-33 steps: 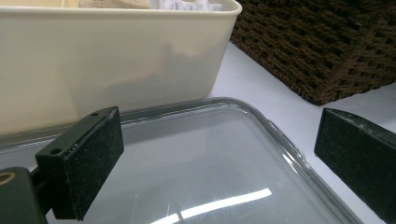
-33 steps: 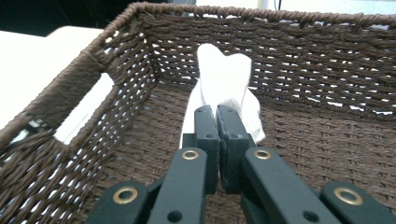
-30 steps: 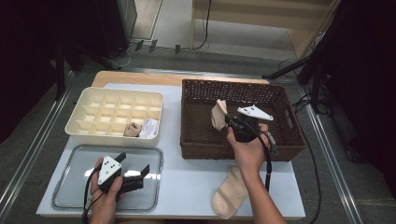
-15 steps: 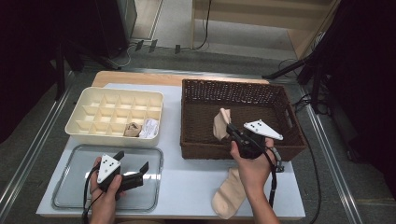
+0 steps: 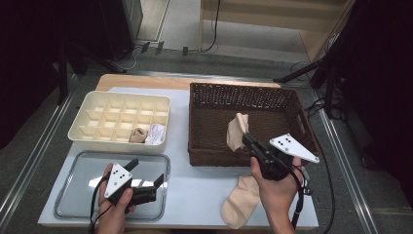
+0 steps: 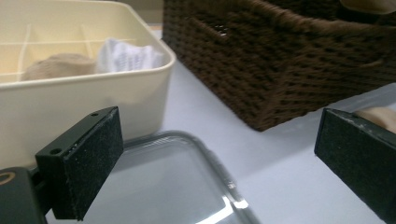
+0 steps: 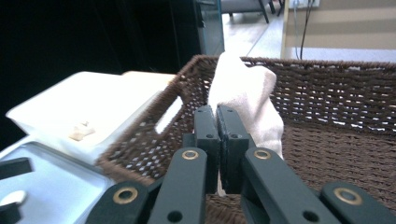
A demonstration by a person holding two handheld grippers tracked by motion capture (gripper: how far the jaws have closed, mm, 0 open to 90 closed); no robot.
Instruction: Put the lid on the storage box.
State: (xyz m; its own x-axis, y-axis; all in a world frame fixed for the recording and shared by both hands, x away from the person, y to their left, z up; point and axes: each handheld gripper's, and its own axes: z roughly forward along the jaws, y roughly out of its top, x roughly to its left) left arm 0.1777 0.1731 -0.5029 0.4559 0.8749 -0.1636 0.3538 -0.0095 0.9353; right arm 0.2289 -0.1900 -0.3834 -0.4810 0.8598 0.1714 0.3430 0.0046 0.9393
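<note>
My right gripper is shut on a beige sock, which hangs above the front part of the brown wicker basket. A second beige sock lies flat on the white table in front of the basket, just left of my right hand. My left gripper hovers open over the metal tray, its jaws wide apart with nothing between them.
A cream compartment box stands behind the tray; its front cells hold a rolled beige sock and a white one. The table's edge runs close in front of both hands.
My right gripper has drawn back toward the basket's front wall and risen, carrying the beige sock with it. The left gripper has lifted a little over the tray.
</note>
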